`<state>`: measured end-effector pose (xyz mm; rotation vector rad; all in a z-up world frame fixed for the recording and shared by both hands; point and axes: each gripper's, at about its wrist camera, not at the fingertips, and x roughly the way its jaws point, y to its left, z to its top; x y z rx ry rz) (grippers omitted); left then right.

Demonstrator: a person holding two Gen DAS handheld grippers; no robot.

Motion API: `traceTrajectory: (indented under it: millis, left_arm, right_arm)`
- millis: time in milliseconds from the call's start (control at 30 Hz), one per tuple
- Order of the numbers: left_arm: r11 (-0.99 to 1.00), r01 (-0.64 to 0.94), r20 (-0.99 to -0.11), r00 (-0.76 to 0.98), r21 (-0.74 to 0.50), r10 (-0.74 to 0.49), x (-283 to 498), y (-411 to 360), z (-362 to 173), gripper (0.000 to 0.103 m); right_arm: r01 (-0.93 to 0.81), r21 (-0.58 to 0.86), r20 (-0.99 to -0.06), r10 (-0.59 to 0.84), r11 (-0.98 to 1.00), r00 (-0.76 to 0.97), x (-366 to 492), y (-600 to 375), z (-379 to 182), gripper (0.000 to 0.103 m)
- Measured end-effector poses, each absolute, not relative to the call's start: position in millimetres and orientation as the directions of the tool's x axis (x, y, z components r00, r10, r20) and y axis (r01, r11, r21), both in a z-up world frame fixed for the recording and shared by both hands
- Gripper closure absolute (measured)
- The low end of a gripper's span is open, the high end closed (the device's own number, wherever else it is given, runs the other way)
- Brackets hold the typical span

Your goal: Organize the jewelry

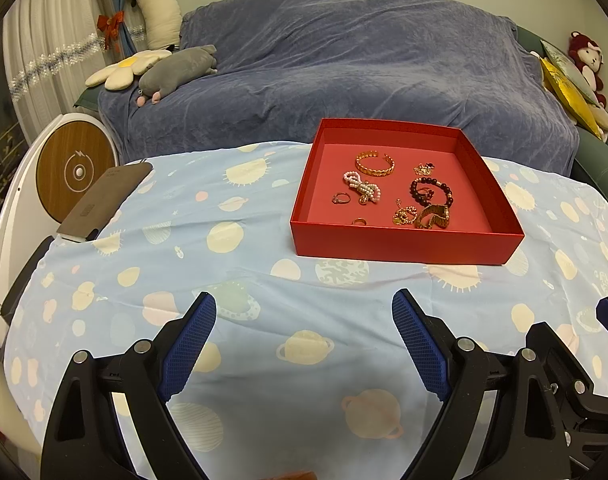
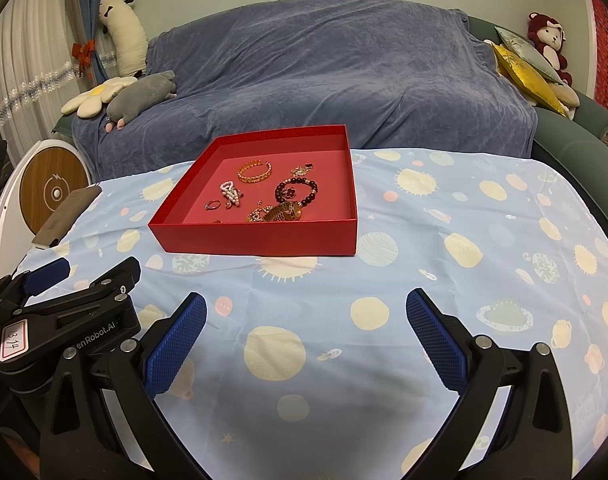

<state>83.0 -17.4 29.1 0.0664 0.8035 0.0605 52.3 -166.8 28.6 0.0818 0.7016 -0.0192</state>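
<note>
A shallow red box (image 1: 404, 246) (image 2: 255, 238) stands on the light blue planet-print cloth (image 1: 243, 240). Inside lie a gold chain bangle (image 1: 375, 163) (image 2: 255, 172), a pearl bow clip (image 1: 362, 186) (image 2: 231, 193), a dark bead bracelet (image 1: 430, 191) (image 2: 295, 193), a gold watch (image 1: 434, 216) (image 2: 281, 213), small rings (image 1: 341, 198) and a small brooch (image 1: 424, 168). My left gripper (image 1: 304, 306) is open and empty, well short of the box. My right gripper (image 2: 306, 304) is open and empty, in front of the box. The left gripper's body shows in the right wrist view (image 2: 63, 312).
A dark flat phone-like slab (image 1: 103, 204) (image 2: 65, 216) lies at the cloth's left edge. A round wood-faced device (image 1: 75, 172) stands left. A sofa under a blue-grey cover (image 1: 344, 60) with plush toys is behind the table.
</note>
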Motion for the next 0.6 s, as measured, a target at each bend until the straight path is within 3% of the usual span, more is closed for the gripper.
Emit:
traceTrajectory:
  millis: [600]
  left_arm:
    - [0.999,-0.022,-0.721,0.692,0.042,0.046,82.4,-17.6,23.5,0.016]
  right_arm:
    - [0.051,0.070,-0.650,0.007,0.996,0.760,50.0,-162.8,25.4,0.005]
